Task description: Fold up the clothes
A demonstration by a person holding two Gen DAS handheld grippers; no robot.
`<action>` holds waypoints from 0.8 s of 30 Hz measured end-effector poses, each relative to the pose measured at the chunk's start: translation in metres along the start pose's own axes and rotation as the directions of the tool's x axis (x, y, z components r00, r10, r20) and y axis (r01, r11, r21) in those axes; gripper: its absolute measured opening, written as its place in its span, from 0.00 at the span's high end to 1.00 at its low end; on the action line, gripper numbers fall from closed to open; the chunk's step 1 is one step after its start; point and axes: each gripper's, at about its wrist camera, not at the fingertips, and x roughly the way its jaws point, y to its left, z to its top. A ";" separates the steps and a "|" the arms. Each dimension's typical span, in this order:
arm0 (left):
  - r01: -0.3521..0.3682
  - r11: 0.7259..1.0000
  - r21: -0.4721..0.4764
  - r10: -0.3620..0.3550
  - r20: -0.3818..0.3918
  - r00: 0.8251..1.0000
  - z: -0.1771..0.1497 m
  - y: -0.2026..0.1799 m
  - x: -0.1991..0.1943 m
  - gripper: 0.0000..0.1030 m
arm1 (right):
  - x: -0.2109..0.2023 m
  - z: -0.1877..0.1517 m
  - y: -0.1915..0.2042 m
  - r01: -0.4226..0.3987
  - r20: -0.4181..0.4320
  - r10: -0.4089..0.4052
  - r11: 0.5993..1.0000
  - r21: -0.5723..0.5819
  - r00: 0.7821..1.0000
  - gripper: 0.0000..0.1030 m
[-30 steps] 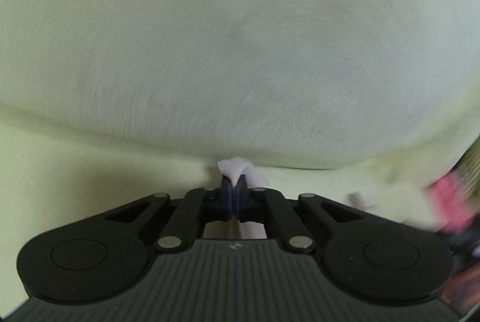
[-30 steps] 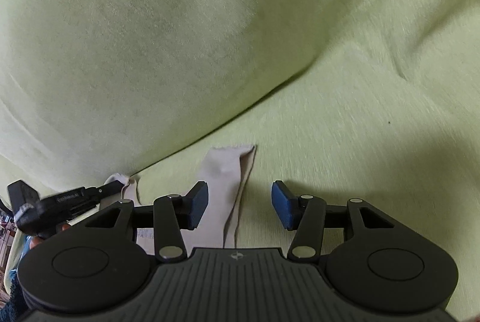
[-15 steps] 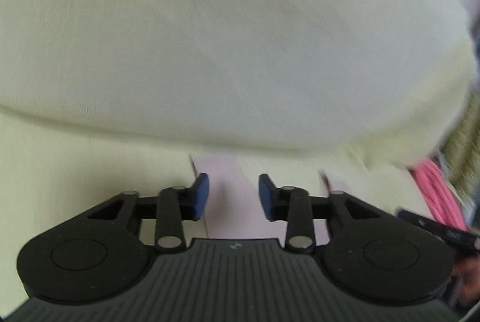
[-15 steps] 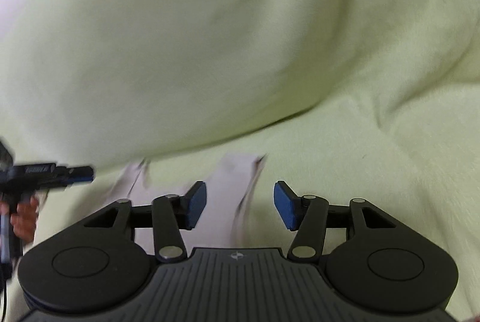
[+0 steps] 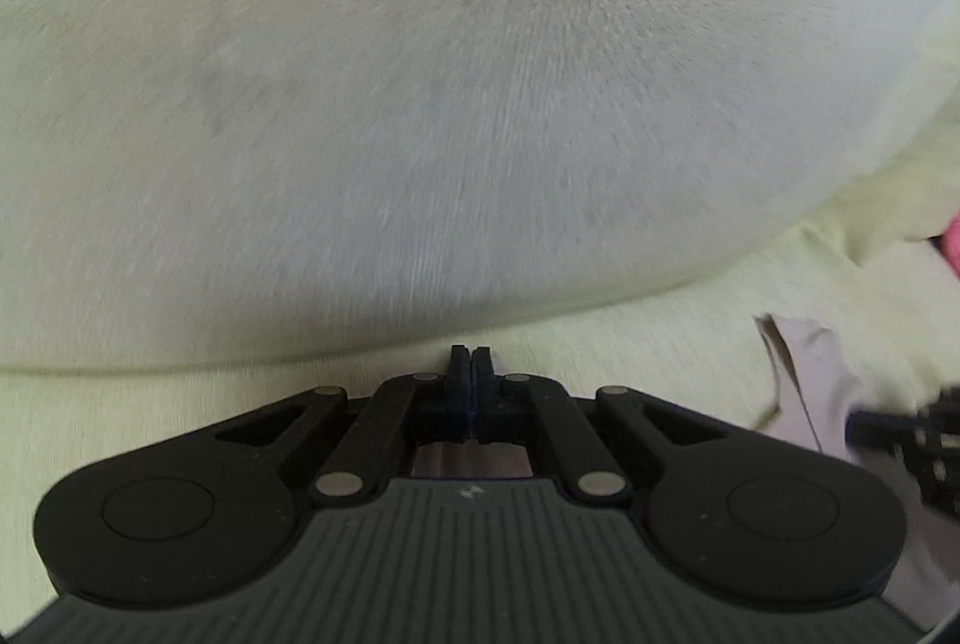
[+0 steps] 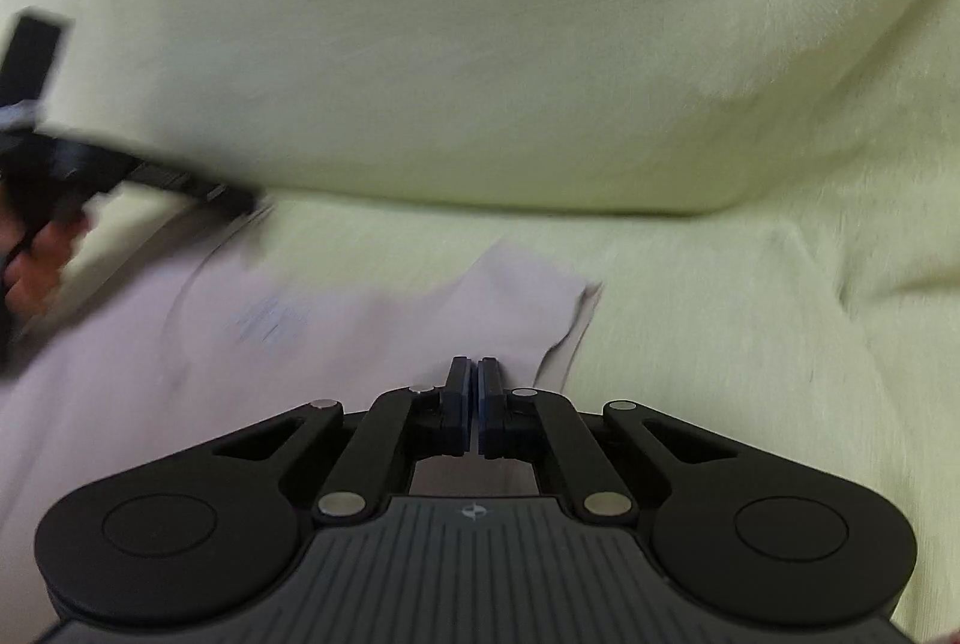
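Left wrist view, bottom centre: your left tongs [image 5: 472, 362] stand with the jaws pressed together; a strip of pale cloth shows behind them through the gap in the frame, but whether any is pinched you cannot tell. At the right edge of this frame a corner of the pale garment [image 5: 804, 374] lies on the yellow-green cover [image 5: 180, 416], with a blurred dark piece of the other tool touching or just over it. Beyond, filling the upper frame, rises a large cushion [image 5: 450, 104] of the same colour. A pink patch [image 5: 951, 248] sits at the far right edge.

Right wrist view, bottom centre: your right tongs [image 6: 478, 374] are closing, jaws almost together, over the edge of the garment [image 6: 300, 332], which spreads from lower left to the frame's middle; cloth between the pads cannot be made out. At middle left your left hand [image 6: 36, 260] holds its tool, blurred, at the garment's far edge. The cushion [image 6: 480, 44] fills the top.
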 end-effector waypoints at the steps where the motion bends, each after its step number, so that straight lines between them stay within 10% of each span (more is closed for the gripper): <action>1: -0.015 1.000 -0.004 0.015 0.001 1.000 0.002 -0.001 -0.006 0.99 | 0.001 0.005 -0.005 0.033 0.011 -0.033 0.999 0.020 0.999 0.87; 9: -0.056 0.992 0.111 0.053 0.032 0.998 -0.079 -0.003 -0.173 0.93 | -0.147 -0.088 0.013 -0.082 0.113 0.078 0.996 0.031 0.991 0.64; 12: -0.007 0.982 0.188 0.023 -0.083 0.996 -0.158 -0.028 -0.215 0.90 | -0.184 -0.161 0.041 -0.015 0.021 0.016 0.999 -0.035 1.000 0.65; 16: -0.129 0.940 0.316 0.153 -0.053 0.987 -0.238 -0.067 -0.275 0.89 | -0.237 -0.238 0.049 0.111 -0.026 -0.112 0.994 -0.021 0.993 0.62; 24: -0.260 0.912 0.317 0.311 -0.120 0.943 -0.296 -0.104 -0.358 0.89 | -0.305 -0.275 0.035 0.224 -0.138 -0.214 0.973 0.054 0.967 0.64</action>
